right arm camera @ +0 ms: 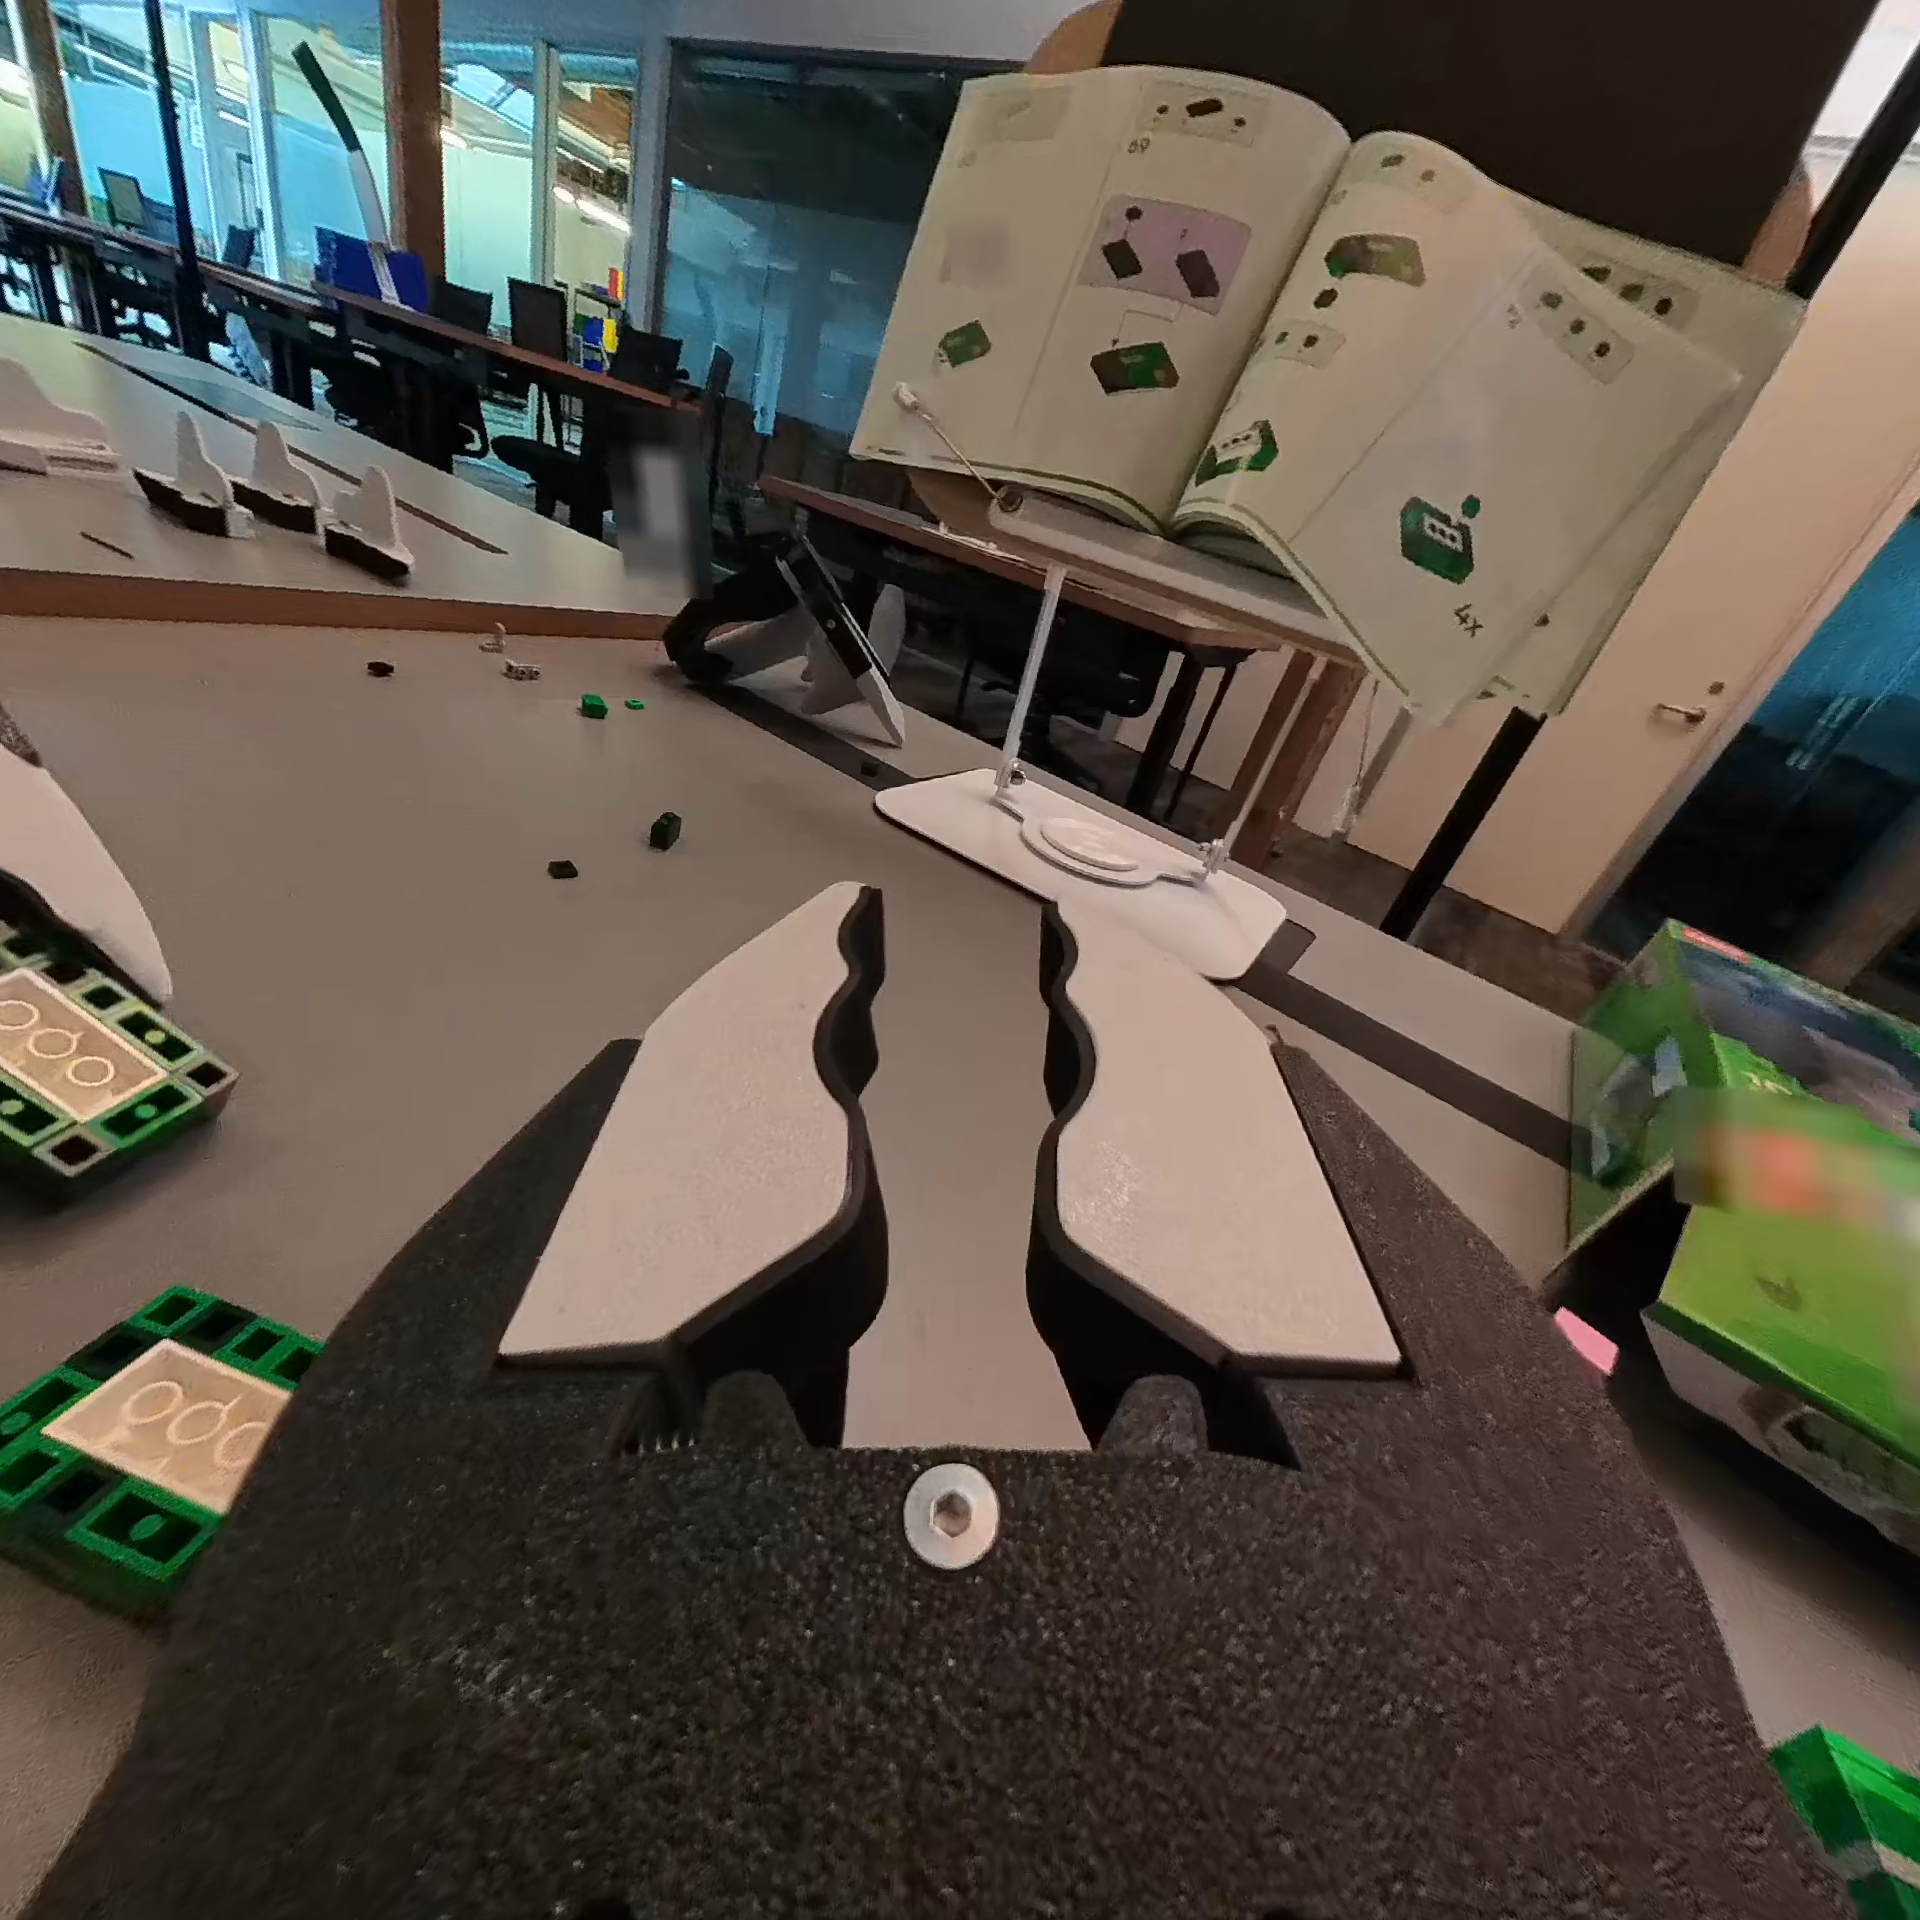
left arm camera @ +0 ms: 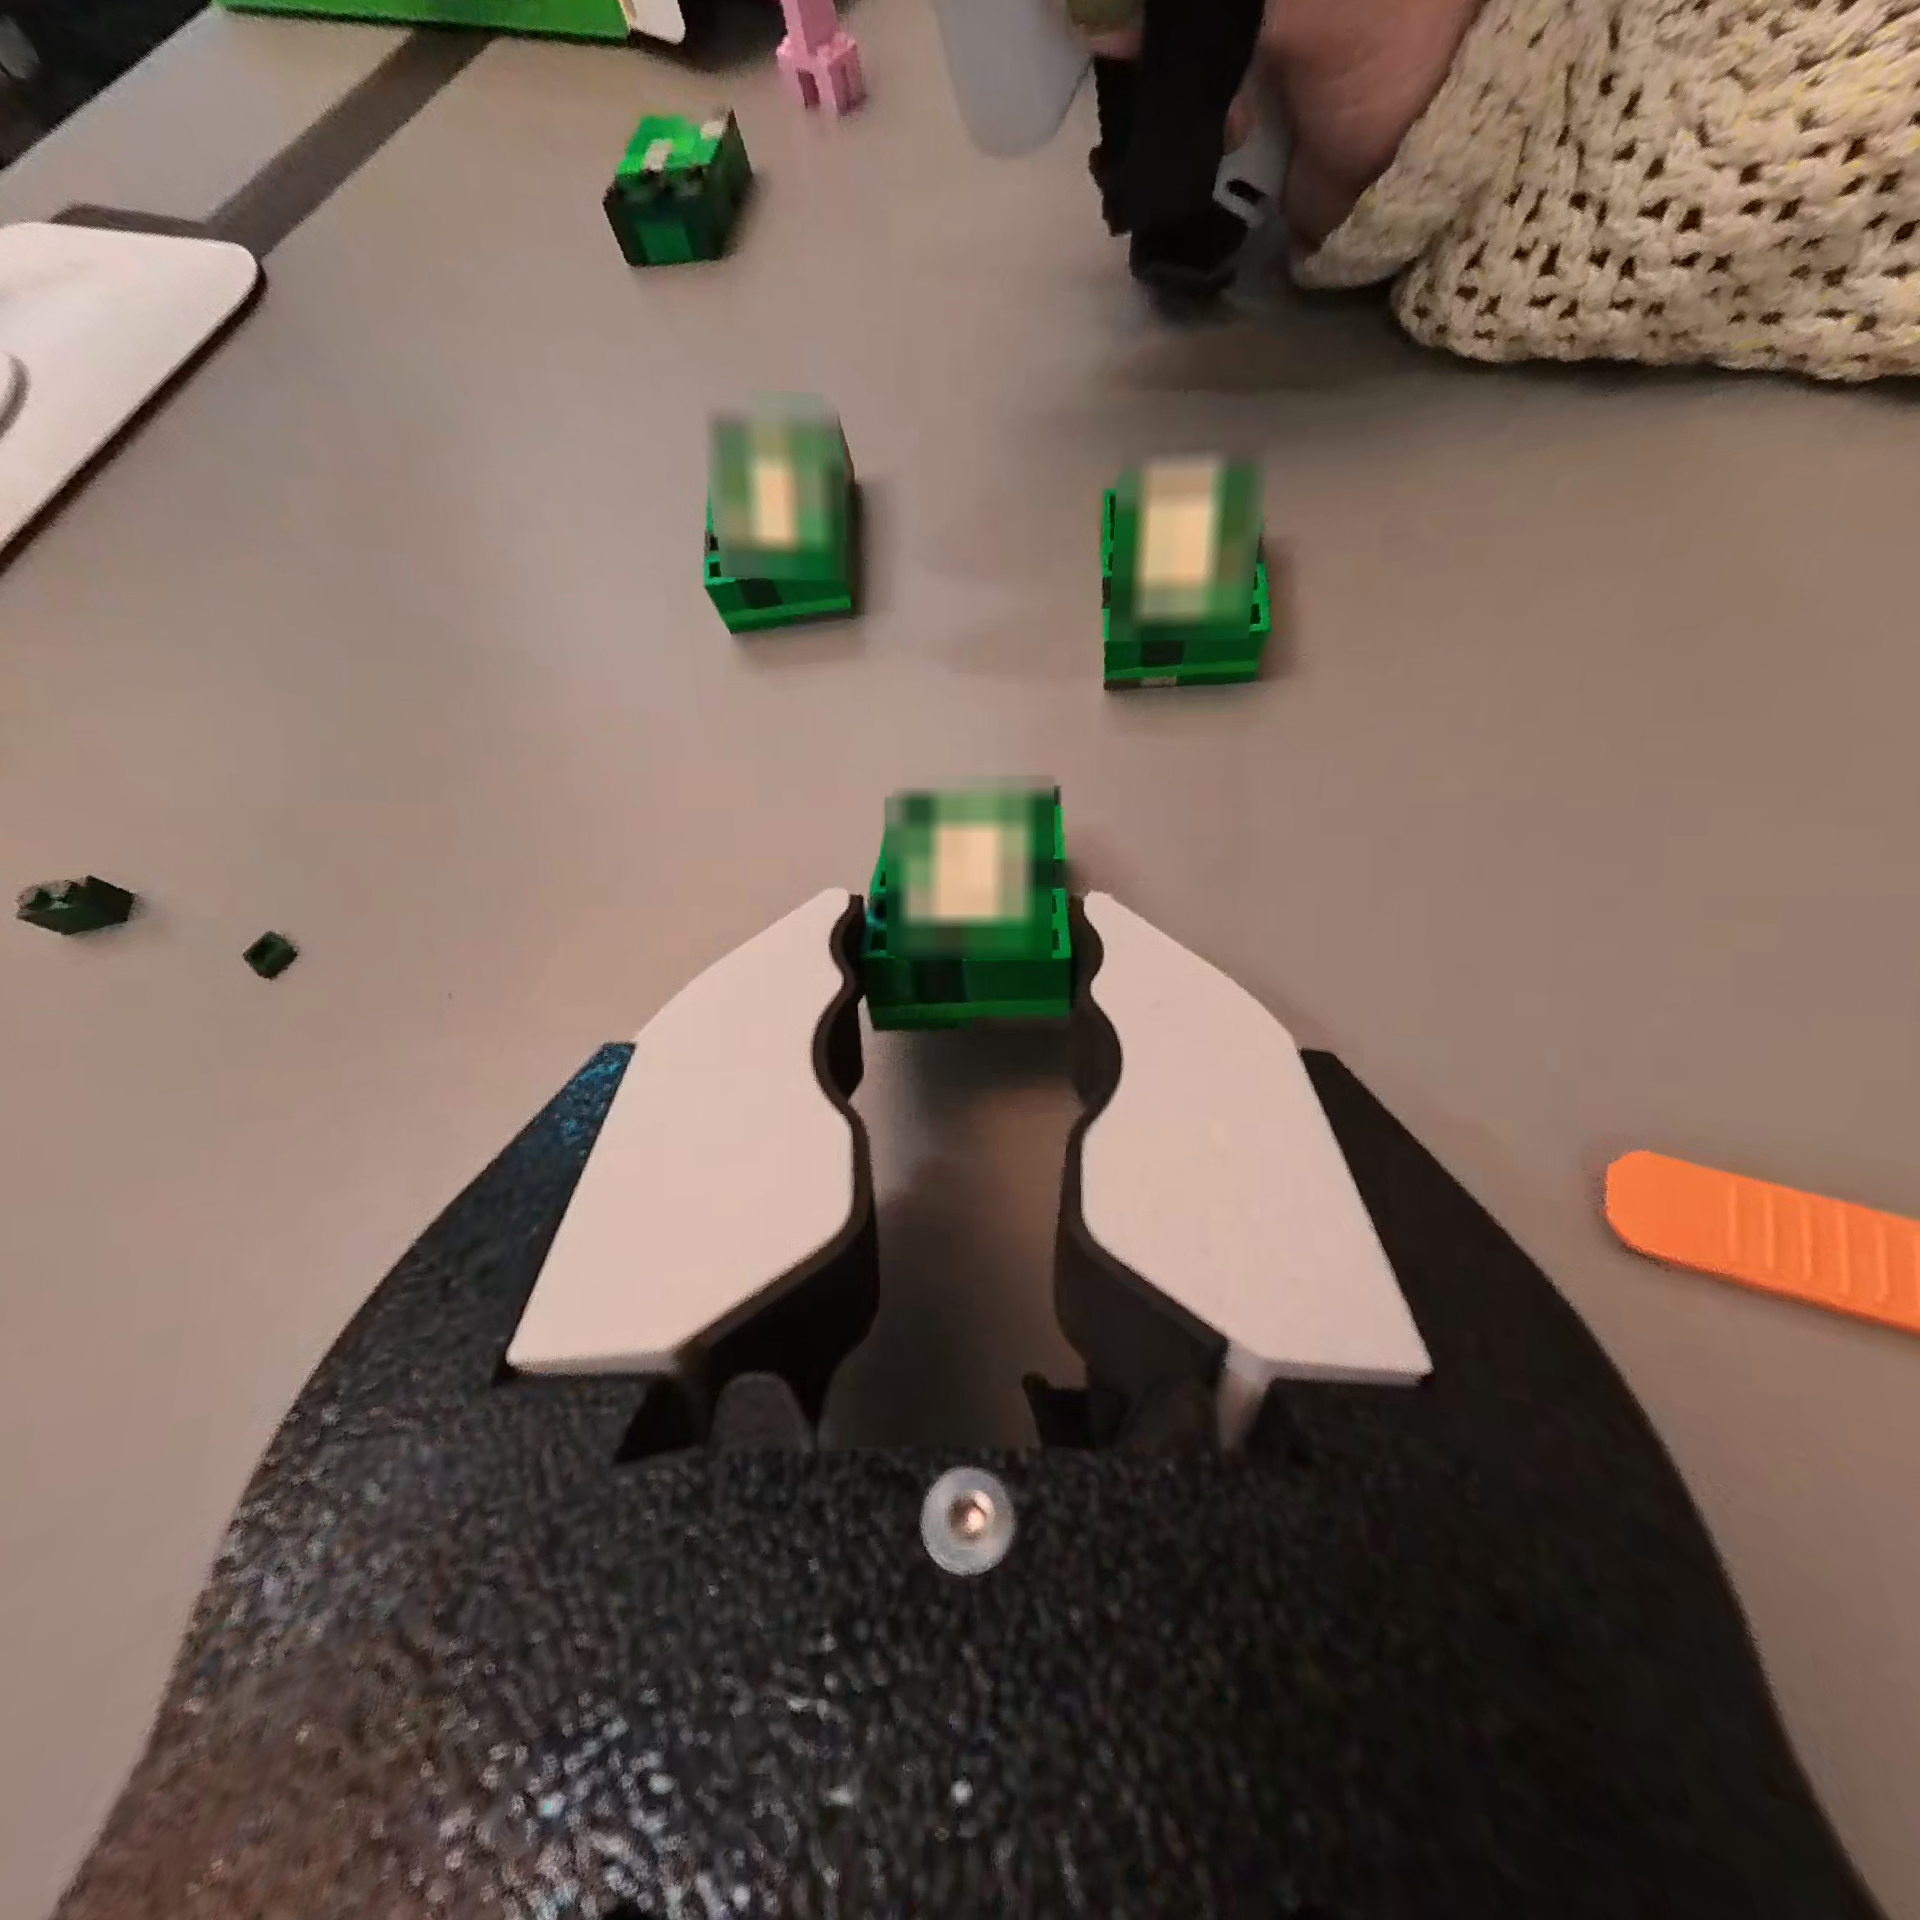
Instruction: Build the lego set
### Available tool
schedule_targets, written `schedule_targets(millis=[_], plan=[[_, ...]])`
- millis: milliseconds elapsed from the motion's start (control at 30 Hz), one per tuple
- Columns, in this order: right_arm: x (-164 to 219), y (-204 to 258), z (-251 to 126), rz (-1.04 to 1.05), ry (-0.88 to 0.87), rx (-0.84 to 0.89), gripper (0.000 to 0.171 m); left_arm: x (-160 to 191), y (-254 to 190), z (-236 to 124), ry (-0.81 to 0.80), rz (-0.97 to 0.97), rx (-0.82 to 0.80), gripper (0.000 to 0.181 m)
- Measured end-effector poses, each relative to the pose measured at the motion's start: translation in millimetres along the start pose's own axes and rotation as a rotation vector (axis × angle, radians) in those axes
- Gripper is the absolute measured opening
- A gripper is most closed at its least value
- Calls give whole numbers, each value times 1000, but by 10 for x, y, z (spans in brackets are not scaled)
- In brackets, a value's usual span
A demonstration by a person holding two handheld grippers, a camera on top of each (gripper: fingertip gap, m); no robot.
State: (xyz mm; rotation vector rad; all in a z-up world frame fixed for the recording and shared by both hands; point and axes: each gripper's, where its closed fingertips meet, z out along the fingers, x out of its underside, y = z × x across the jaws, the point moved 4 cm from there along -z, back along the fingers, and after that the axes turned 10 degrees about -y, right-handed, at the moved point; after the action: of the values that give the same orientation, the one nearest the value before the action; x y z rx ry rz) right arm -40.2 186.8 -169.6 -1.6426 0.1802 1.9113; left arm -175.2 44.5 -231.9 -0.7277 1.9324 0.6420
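Four matching green sub-assemblies built; nearest green block (left arm camera: 966,914) on bench (left arm camera: 416,727), left hand-held gripper (left arm camera: 971,940) fingers bracketing it, grip unconfirmed. Right hand-held gripper (right arm camera: 961,935) open, empty. Loose pieces (left arm camera: 73,904) remain; joining pending

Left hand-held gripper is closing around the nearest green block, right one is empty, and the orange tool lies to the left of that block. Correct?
One thing is off: the orange tool lies to the right of the nearest green block, as the left wrist view shows. The rest holds: the left hand-held gripper has its fingers either side of that block, and the right hand-held gripper is empty.
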Motion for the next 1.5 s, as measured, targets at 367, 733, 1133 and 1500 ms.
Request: schedule_targets(millis=[367, 733, 1133, 1500], plan=[[-19, -26, -17, 29, -28, 0, 27, 65, 36, 49, 68, -46, -4, 56], [-74, -175, -88, 103, -97, 76, 26, -229, 574, -656, -563, -327, -356, 57], [-98, -166, -104, 107, -119, 54, 23, -193, 743, -934, -719, -378, -551, 52], [-48, -206, -74, 120, -111, 63, 21, -725, -207, -275, -453, -102, -59, 55]])
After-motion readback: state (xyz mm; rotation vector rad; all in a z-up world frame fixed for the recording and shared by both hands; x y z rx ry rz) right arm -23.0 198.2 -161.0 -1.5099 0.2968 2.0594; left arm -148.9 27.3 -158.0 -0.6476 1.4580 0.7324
